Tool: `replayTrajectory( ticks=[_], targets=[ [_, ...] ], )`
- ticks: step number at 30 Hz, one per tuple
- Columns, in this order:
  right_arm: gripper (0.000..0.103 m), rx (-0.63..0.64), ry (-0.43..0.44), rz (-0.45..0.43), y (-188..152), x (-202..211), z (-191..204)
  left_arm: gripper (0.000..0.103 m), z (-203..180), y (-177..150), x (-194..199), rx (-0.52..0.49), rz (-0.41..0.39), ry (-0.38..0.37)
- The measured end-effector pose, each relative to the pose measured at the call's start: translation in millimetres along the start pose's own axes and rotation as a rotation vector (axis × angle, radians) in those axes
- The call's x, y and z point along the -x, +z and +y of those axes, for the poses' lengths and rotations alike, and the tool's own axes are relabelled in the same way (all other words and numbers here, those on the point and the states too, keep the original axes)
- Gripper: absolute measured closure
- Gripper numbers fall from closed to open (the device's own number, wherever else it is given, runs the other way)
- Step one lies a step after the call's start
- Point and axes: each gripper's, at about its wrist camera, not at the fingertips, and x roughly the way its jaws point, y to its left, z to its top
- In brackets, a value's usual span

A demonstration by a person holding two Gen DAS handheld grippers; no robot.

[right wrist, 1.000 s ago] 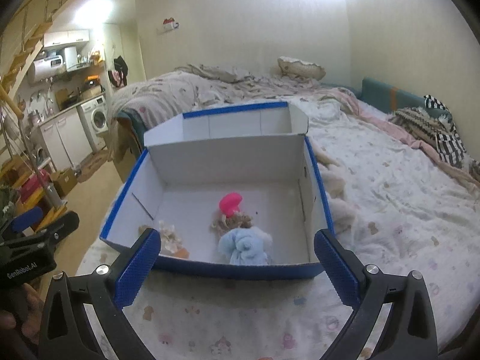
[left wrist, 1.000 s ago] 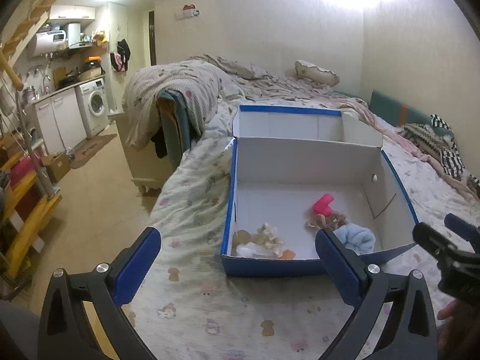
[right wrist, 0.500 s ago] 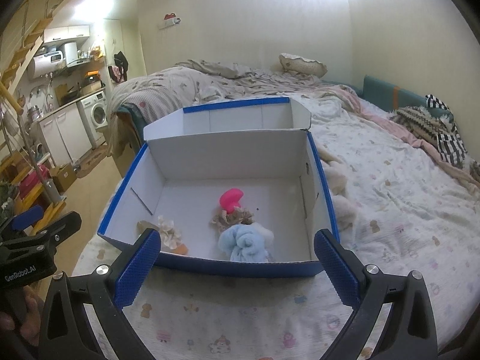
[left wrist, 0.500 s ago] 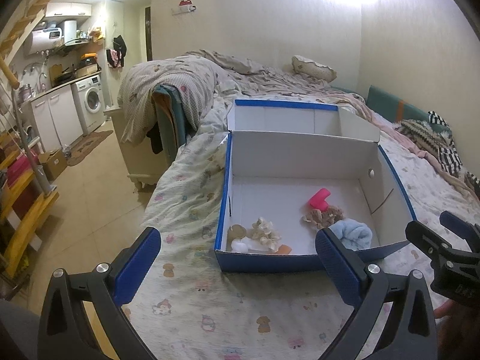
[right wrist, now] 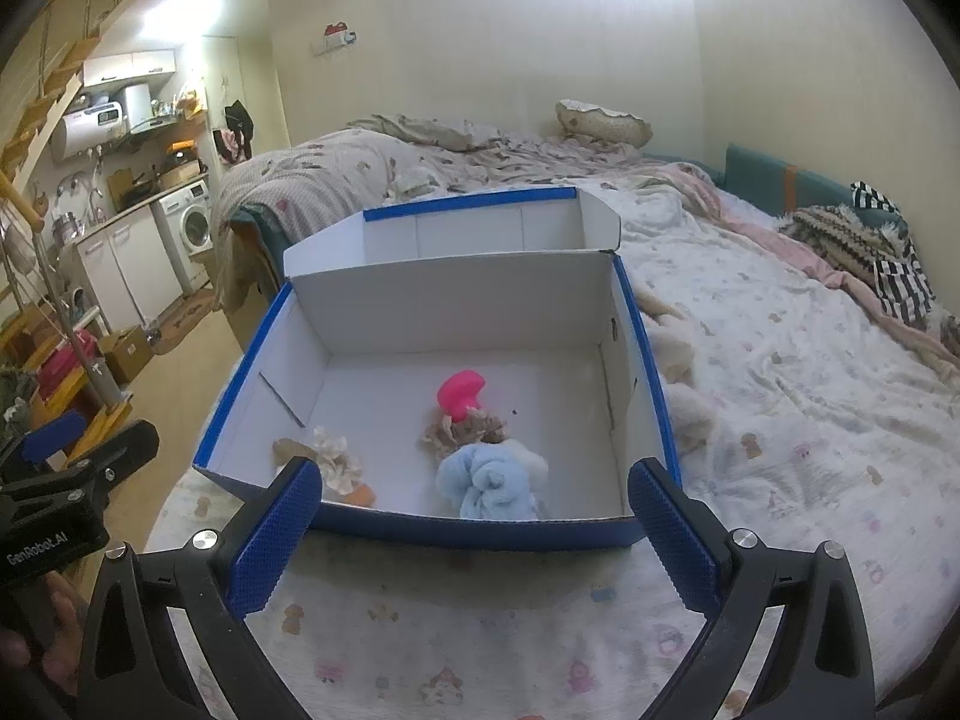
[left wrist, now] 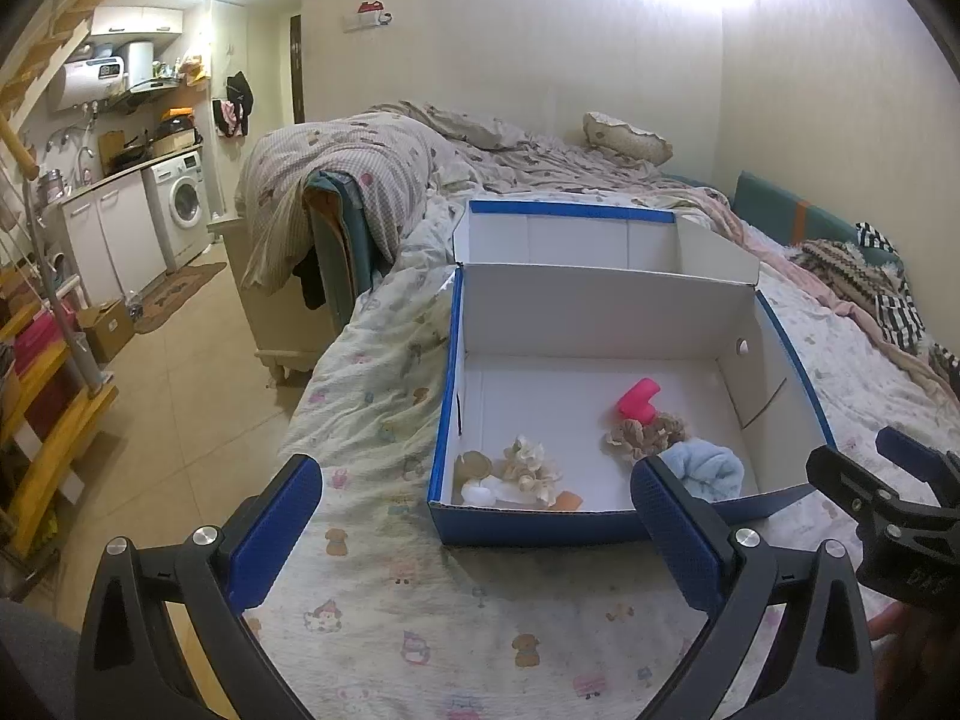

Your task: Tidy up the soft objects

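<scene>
A blue and white cardboard box [left wrist: 606,306] [right wrist: 456,288] lies open on the bed. Inside it are a light blue soft toy [left wrist: 708,468] [right wrist: 489,480], a brown furry toy [left wrist: 645,435] [right wrist: 462,429], a pink piece [left wrist: 637,401] [right wrist: 459,391] and a cream soft toy [left wrist: 528,462] [right wrist: 333,459]. My left gripper [left wrist: 474,534] is open and empty, in front of the box. My right gripper [right wrist: 474,534] is open and empty, also in front of the box. Each gripper shows at the edge of the other's view.
The bed sheet [left wrist: 420,618] [right wrist: 780,420] spreads around the box. A cream plush thing [right wrist: 672,354] lies right of the box. Rumpled blankets [left wrist: 360,162] and a striped cloth [right wrist: 894,276] lie further off. Floor, cabinets and a washing machine [left wrist: 183,204] are at the left.
Both grippers have drawn back a little from the box and stayed open. The things in the box have not moved.
</scene>
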Motion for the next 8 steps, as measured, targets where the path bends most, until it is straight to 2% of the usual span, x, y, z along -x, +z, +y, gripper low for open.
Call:
replayTrajectory(
  ticks=[8],
  targets=[
    [0.000, 0.000, 0.006, 0.006, -0.8, -2.4, 1.0, 0.000, -3.5, -0.7, -0.4, -0.006, 0.004, -0.011]
  ],
)
